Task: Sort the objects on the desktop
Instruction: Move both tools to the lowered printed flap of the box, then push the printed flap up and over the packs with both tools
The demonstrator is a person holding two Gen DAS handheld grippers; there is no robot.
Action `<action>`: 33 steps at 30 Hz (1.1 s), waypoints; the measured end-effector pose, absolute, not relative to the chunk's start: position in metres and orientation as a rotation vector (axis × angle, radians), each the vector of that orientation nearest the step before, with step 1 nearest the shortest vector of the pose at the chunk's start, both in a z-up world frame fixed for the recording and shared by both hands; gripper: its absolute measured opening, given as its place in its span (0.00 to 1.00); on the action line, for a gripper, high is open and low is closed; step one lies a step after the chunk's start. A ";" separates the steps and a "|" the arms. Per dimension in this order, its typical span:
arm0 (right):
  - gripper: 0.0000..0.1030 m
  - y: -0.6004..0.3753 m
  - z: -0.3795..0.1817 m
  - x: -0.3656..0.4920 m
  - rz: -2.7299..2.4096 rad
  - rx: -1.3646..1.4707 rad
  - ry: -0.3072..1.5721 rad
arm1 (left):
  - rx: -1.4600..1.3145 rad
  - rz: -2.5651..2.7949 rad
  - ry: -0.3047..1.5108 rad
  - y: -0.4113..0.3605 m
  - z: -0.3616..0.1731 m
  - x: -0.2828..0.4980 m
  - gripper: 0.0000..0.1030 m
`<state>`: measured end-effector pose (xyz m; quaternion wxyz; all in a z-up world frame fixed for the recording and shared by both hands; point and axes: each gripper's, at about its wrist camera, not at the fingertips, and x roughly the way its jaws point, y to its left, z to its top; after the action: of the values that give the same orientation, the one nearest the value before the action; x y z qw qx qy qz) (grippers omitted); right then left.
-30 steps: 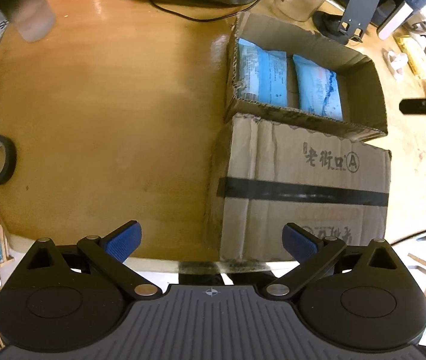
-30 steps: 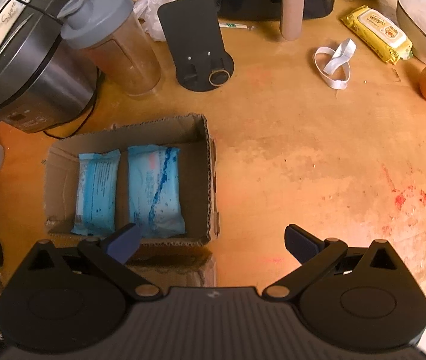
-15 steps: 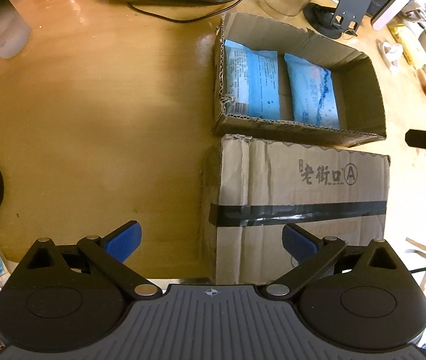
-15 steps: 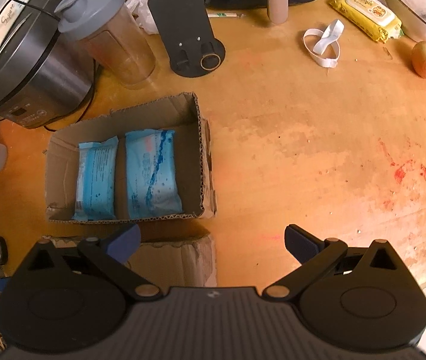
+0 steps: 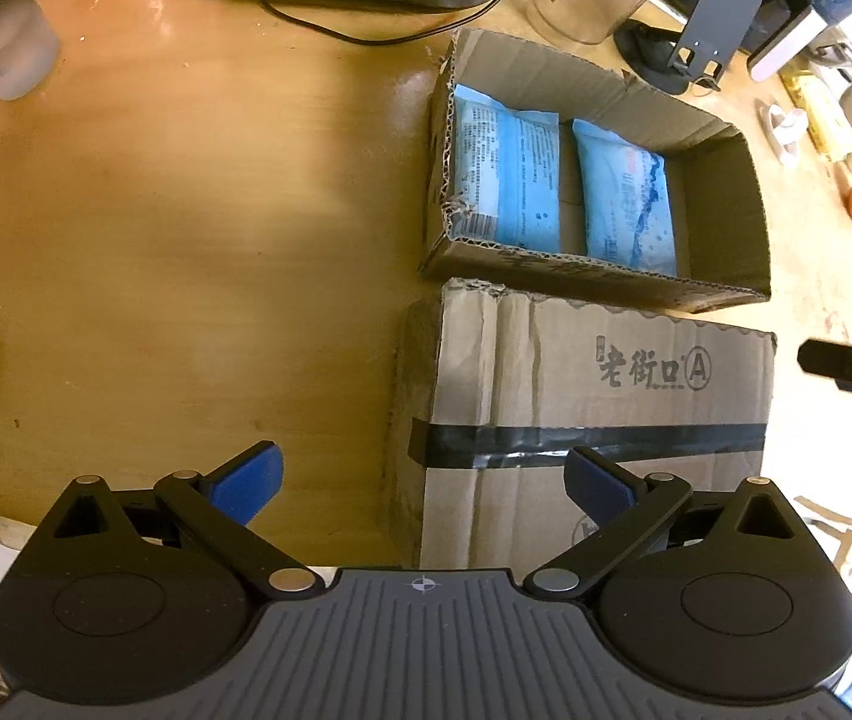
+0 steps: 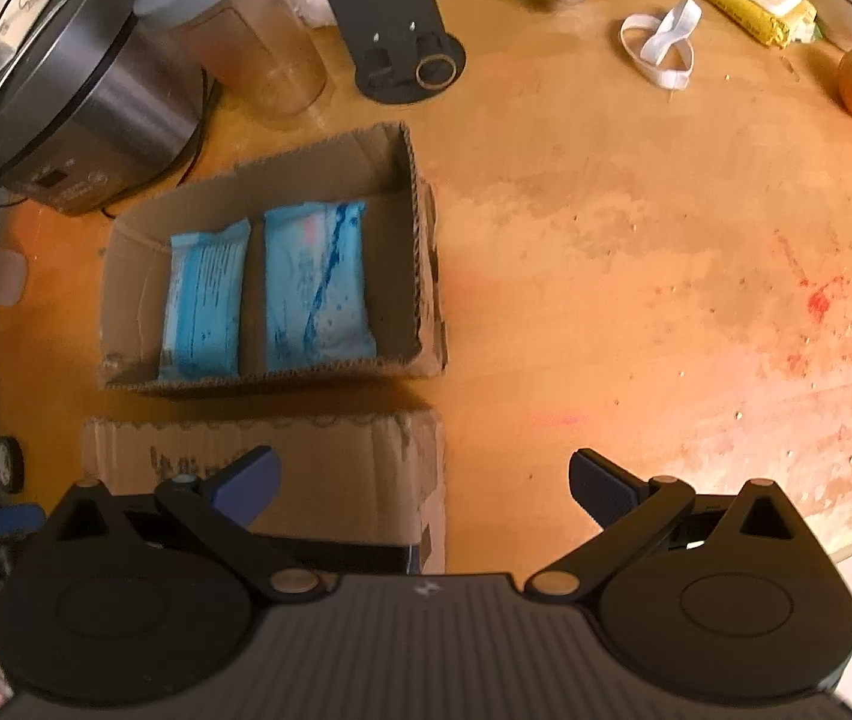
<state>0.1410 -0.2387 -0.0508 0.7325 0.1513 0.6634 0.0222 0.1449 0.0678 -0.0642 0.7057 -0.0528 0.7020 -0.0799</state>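
Two blue packs (image 5: 507, 177) lie flat side by side inside the open carton (image 5: 720, 222), tidily binned, while left gripper (image 5: 423, 474) and right gripper (image 6: 423, 480) hover beside it, both spread wide, holding nothing

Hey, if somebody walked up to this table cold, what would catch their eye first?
Probably the open cardboard box in the middle of the wooden table, with two blue packets lying side by side inside it. Just in front of it sits a closed carton sealed with black tape. Both the left gripper and the right gripper hover open and empty above the near edge.
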 end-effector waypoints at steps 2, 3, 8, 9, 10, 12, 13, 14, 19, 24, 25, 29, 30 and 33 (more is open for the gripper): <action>1.00 -0.238 -0.054 0.136 0.056 0.336 1.473 | -0.116 -0.176 1.560 0.068 -0.065 0.145 1.00; 1.00 -0.237 -0.056 0.134 0.061 0.338 1.482 | -0.115 -0.176 1.559 0.068 -0.065 0.145 1.00; 1.00 -0.234 -0.065 0.124 0.085 0.345 1.535 | -0.111 -0.182 1.556 0.067 -0.066 0.145 1.00; 1.00 -0.233 -0.066 0.123 0.088 0.346 1.541 | -0.109 -0.182 1.556 0.066 -0.066 0.145 1.00; 1.00 -0.233 -0.068 0.121 0.091 0.347 1.547 | -0.109 -0.182 1.556 0.067 -0.066 0.145 1.00; 1.00 -0.232 -0.070 0.118 0.097 0.349 1.557 | -0.110 -0.185 1.555 0.067 -0.066 0.144 1.00; 1.00 -0.231 -0.072 0.117 0.101 0.352 1.562 | -0.110 -0.186 1.556 0.067 -0.067 0.144 1.00; 1.00 -0.231 -0.073 0.116 0.106 0.356 1.567 | -0.110 -0.186 1.556 0.067 -0.067 0.144 1.00; 1.00 -0.230 -0.079 0.114 0.111 0.370 1.568 | -0.114 -0.190 1.556 0.067 -0.069 0.144 1.00; 1.00 -0.230 -0.082 0.115 0.132 0.383 1.552 | -0.132 -0.205 1.551 0.069 -0.074 0.143 1.00; 1.00 -0.231 -0.083 0.115 0.139 0.392 1.548 | -0.143 -0.210 1.548 0.071 -0.076 0.143 1.00; 1.00 -0.235 -0.090 0.114 0.180 0.452 1.523 | -0.207 -0.251 1.537 0.078 -0.085 0.142 1.00; 1.00 -0.237 -0.092 0.113 0.190 0.469 1.517 | -0.228 -0.267 1.534 0.081 -0.088 0.142 1.00; 1.00 -0.242 -0.099 0.111 0.215 0.513 1.504 | -0.292 -0.316 1.525 0.087 -0.095 0.141 1.00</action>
<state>0.1110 -0.2418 -0.0987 0.6956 0.2300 0.6738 0.0965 0.1406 0.0874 -0.0947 0.7024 -0.1312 0.6850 -0.1421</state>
